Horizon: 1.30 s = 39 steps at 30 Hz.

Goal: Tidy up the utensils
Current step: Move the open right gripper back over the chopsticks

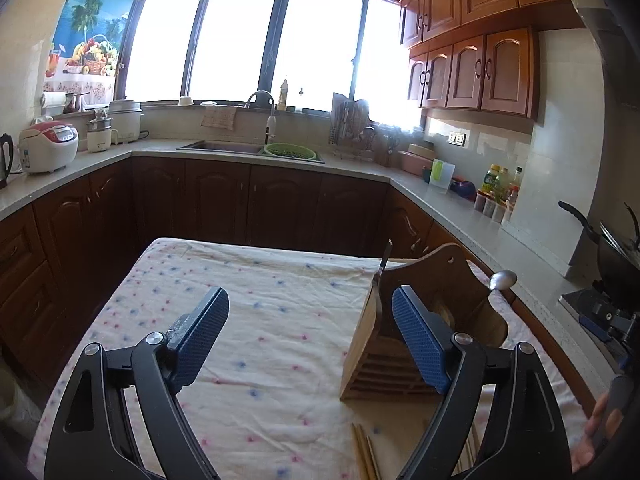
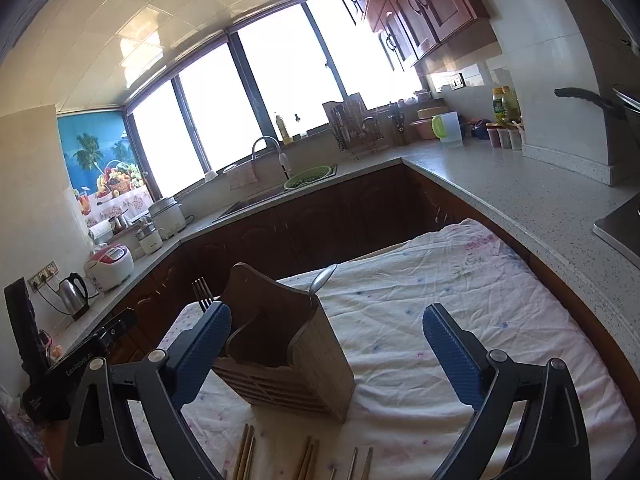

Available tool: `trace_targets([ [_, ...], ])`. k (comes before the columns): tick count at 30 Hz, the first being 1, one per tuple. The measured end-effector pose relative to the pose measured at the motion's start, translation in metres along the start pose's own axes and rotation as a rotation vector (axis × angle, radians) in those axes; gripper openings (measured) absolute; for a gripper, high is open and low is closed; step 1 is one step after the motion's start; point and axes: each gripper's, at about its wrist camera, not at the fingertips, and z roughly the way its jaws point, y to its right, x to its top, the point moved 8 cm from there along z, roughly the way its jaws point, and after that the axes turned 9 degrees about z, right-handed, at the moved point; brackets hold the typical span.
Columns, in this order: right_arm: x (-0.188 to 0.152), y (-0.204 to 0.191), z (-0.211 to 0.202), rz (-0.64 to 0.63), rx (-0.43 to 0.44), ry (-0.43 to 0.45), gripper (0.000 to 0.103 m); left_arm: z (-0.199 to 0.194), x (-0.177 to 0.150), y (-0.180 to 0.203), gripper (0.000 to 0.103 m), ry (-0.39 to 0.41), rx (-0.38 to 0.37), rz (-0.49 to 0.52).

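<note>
A wooden utensil holder (image 1: pixel 372 344) stands on the cloth-covered table (image 1: pixel 248 304); it also shows in the right wrist view (image 2: pixel 288 356). A metal spoon (image 1: pixel 502 280) and a fork (image 1: pixel 385 258) stick up out of it; the spoon (image 2: pixel 323 277) and fork (image 2: pixel 202 293) show in the right wrist view too. Several wooden chopsticks (image 1: pixel 366 456) lie on the cloth in front of the holder, seen also in the right wrist view (image 2: pixel 306 458). My left gripper (image 1: pixel 310 320) is open and empty above the cloth, left of the holder. My right gripper (image 2: pixel 326 336) is open and empty above the holder.
Kitchen counters wrap around the table, with a sink (image 1: pixel 224 146), a green colander (image 1: pixel 286 150), a rice cooker (image 1: pixel 48 146), a kettle (image 2: pixel 74 294), a dish rack (image 1: pixel 352 132) and bottles (image 1: pixel 496 184). A stove with a pan (image 1: pixel 600 240) is at the right.
</note>
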Motion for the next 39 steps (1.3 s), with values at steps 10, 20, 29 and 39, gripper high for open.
trace_targets([
  [10, -0.049, 0.023, -0.053, 0.055, -0.04, -0.036, 0.098, -0.041, -0.064, 0.0, 0.087, -0.085, -0.026, 0.001],
  [20, -0.099, 0.033, -0.072, 0.007, -0.1, -0.094, 0.098, -0.052, -0.114, 0.001, 0.087, -0.188, -0.055, -0.036],
  [29, -0.117, 0.037, -0.069, 0.01, -0.11, -0.138, 0.098, -0.038, -0.131, 0.007, 0.087, -0.277, -0.079, -0.054],
  [39, -0.121, 0.04, -0.049, 0.001, -0.127, -0.195, 0.075, -0.01, -0.137, 0.024, 0.081, -0.374, -0.139, -0.051],
])
